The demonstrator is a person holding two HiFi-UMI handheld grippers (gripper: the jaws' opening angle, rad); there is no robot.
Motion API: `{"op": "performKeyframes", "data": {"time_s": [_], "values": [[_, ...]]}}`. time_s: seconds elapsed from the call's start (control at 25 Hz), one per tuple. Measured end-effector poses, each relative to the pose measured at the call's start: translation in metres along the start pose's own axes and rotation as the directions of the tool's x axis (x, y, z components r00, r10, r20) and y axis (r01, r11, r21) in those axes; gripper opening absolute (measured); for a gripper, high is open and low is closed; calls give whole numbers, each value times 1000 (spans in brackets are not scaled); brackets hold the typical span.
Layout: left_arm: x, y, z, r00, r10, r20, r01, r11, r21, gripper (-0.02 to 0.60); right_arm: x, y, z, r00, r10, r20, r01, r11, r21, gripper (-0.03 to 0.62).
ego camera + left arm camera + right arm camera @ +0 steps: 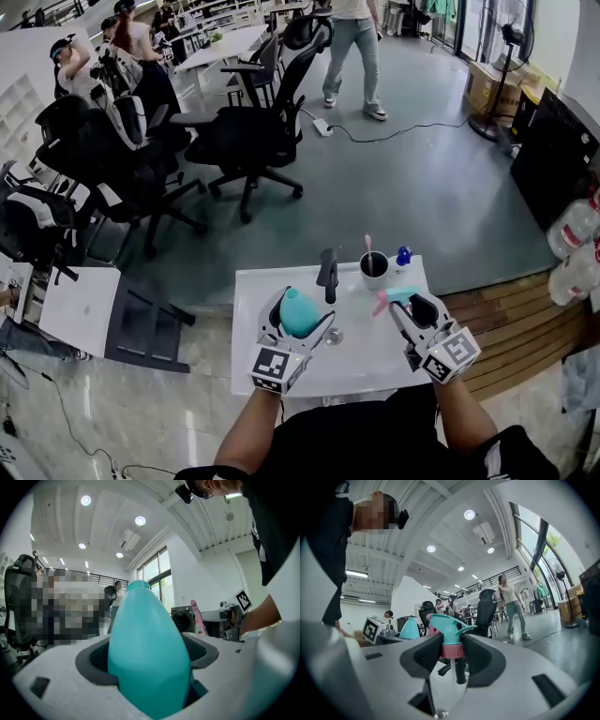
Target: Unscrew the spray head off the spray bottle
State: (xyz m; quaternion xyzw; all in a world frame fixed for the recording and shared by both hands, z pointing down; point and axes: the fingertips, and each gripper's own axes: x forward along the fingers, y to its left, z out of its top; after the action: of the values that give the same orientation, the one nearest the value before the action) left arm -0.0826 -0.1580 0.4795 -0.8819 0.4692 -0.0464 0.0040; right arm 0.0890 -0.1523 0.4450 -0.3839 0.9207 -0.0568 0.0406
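The teal spray bottle (pixel 147 658) has a bare neck with no head on it. My left gripper (pixel 302 319) is shut on its body, and both pads press its sides over the white table (pixel 366 361). The spray head (pixel 446 629), teal with a pink collar (pixel 452 650), is apart from the bottle. My right gripper (pixel 452 654) is shut on that collar, and the thin dip tube (pixel 460 672) hangs free below. In the head view the head (pixel 394 296) is held to the right of the bottle (pixel 297 312), with a small gap between them.
At the table's far edge stand a black cup (pixel 374 267) with a pink stick in it, a small blue-capped item (pixel 403 255) and a black tool (pixel 327 270). A small clear round piece (pixel 334 336) lies near the bottle. Office chairs (pixel 253 131) and people fill the floor beyond.
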Motion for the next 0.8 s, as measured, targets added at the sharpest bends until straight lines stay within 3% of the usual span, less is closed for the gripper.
{"op": "performKeyframes", "data": {"time_s": [0.8], "values": [[3, -3, -4, 1000, -19, -16, 19, 1000, 15, 431, 7, 7, 1, 1000, -4, 0, 4, 999, -47, 150]]}}
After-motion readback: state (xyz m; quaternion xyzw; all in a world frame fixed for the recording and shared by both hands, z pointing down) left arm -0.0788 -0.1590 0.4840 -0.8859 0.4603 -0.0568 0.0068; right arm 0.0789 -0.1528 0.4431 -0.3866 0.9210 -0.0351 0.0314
